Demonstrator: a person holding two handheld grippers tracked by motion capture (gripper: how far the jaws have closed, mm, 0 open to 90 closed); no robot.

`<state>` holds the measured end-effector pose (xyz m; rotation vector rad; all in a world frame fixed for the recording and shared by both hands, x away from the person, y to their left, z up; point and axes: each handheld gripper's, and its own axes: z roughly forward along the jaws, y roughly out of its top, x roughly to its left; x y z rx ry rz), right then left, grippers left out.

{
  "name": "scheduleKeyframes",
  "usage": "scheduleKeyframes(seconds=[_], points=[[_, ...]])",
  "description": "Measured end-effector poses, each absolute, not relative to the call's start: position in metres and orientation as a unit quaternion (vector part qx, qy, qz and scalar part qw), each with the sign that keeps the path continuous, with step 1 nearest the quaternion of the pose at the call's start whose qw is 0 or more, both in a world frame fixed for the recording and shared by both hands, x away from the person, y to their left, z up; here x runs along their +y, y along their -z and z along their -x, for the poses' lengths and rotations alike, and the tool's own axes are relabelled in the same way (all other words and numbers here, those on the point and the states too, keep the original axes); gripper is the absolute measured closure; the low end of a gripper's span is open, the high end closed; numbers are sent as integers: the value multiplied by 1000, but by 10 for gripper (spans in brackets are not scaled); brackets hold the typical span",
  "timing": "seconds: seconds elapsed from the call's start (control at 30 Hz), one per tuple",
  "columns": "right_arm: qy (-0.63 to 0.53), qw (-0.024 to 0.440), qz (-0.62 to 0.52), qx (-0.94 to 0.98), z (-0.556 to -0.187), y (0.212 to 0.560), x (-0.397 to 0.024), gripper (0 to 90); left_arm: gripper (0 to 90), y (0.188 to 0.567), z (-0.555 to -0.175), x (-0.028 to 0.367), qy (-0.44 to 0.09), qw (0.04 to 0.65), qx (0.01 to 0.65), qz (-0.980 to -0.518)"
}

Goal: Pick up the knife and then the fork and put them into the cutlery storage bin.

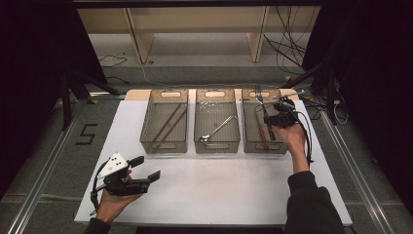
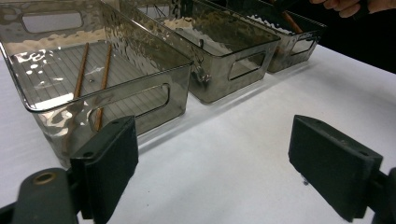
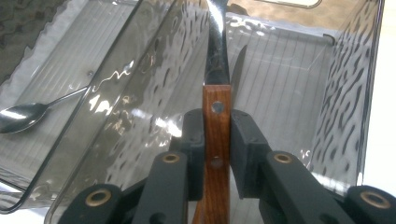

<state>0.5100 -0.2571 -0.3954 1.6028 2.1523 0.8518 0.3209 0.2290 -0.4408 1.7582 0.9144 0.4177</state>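
left gripper (image 1: 148, 168): jaws apart, nothing between them, low over the white table (image 1: 219, 185).
left bin (image 1: 164, 122): smoky rippled plastic, ribbed floor, two thin brown chopsticks (image 1: 168, 123).
middle bin (image 1: 217, 122): same plastic, shiny steel spoon (image 1: 217, 128).
right gripper (image 3: 217, 140): clamped on the knife (image 3: 217, 126)'s riveted wooden handle, over the right bin (image 1: 263, 124).
step: I judge sorting; lower the steel blade level, clear of the walls, then let go.

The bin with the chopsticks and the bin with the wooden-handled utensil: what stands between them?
In the high view, a third smoked plastic bin stands between the chopstick bin and the right bin. A metal spoon lies in it.
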Motion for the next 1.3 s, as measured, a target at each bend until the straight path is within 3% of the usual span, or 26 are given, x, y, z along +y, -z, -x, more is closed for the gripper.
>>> scheduleKeyframes(seconds=[0.27,0.37,0.83,1.3], points=[[-283,154,-578,750,-511,402,-258,755,155,441,-321,229,-174,529,383,-736],[-284,151,-580,748,-511,402,-258,635,155,441,-321,229,-174,529,383,-737],[-360,131,-521,762,-484,384,-240,406,156,441,-321,228,-174,529,384,-737],[-448,123,-441,768,-421,385,-217,342,155,441,-322,227,-168,526,384,-740]])
